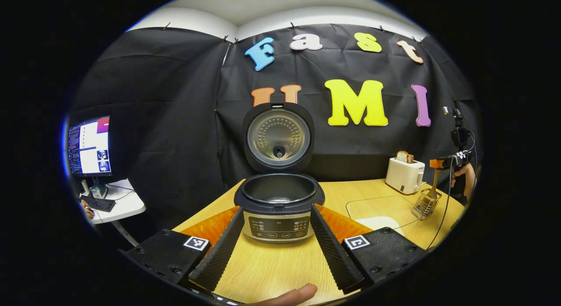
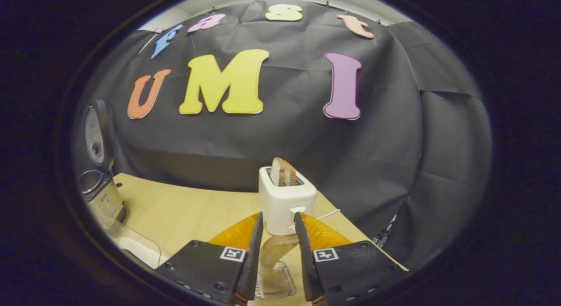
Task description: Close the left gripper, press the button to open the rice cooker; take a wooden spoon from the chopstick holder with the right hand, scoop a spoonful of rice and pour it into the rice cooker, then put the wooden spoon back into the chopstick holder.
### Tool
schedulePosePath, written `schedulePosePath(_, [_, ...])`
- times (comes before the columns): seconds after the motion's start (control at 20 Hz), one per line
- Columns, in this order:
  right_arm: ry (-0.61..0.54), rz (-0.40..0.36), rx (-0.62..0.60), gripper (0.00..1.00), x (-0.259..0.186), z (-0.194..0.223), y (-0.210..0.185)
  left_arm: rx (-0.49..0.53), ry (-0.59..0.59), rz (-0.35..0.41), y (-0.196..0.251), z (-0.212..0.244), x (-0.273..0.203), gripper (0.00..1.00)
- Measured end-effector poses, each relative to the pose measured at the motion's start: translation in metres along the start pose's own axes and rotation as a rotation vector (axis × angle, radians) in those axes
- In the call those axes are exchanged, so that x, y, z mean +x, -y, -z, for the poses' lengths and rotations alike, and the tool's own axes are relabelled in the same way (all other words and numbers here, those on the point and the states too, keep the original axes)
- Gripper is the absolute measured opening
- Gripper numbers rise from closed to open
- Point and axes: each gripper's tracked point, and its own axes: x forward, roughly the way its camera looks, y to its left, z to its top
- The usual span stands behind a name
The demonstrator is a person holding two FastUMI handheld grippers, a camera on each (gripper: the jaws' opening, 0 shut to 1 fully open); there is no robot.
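The rice cooker stands in the middle of the table with its lid up and its dark inner pot bare. My left gripper is open, its fingers spread to either side of the cooker's front panel. At the far right a wooden spoon stands in the wire chopstick holder, with my right gripper at the top of its handle. In the right gripper view that gripper is shut on the wooden spoon, above the holder. Rice lies in a clear tray.
A white toaster with bread stands at the back right, straight ahead of the right gripper. The cooker and clear tray lie to its left. A fingertip shows at the bottom edge. A monitor sits on a side desk.
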Motion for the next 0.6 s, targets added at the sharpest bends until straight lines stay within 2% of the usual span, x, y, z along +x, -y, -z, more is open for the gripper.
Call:
schedulePosePath(0.05, [0.005, 0.013, 0.007, 0.48, 0.000, -0.003, 0.004, -0.001, -0.001, -0.001, 0.001, 0.000, 0.000, 0.96])
schedulePosePath(0.1, [0.004, 0.010, 0.013, 0.61, -0.001, -0.004, 0.004, -0.004, -0.001, -0.002, 0.001, 0.000, 0.000, 0.96])
schedulePosePath(0.15, [0.002, -0.004, 0.019, 0.65, -0.003, -0.003, 0.003, -0.009, 0.002, -0.005, 0.001, -0.001, 0.000, 0.96])
schedulePosePath(0.3, [0.025, -0.027, 0.039, 0.97, -0.011, -0.007, 0.008, -0.035, -0.002, -0.005, 0.006, 0.000, 0.003, 0.96])
schedulePosePath(0.5, [0.039, -0.044, 0.085, 0.95, -0.027, -0.006, 0.018, -0.039, -0.022, -0.012, 0.010, 0.002, 0.006, 0.96])
schedulePosePath(0.6, [0.038, -0.080, 0.099, 0.95, -0.039, 0.000, 0.021, -0.084, -0.001, -0.032, 0.011, -0.005, 0.008, 0.96])
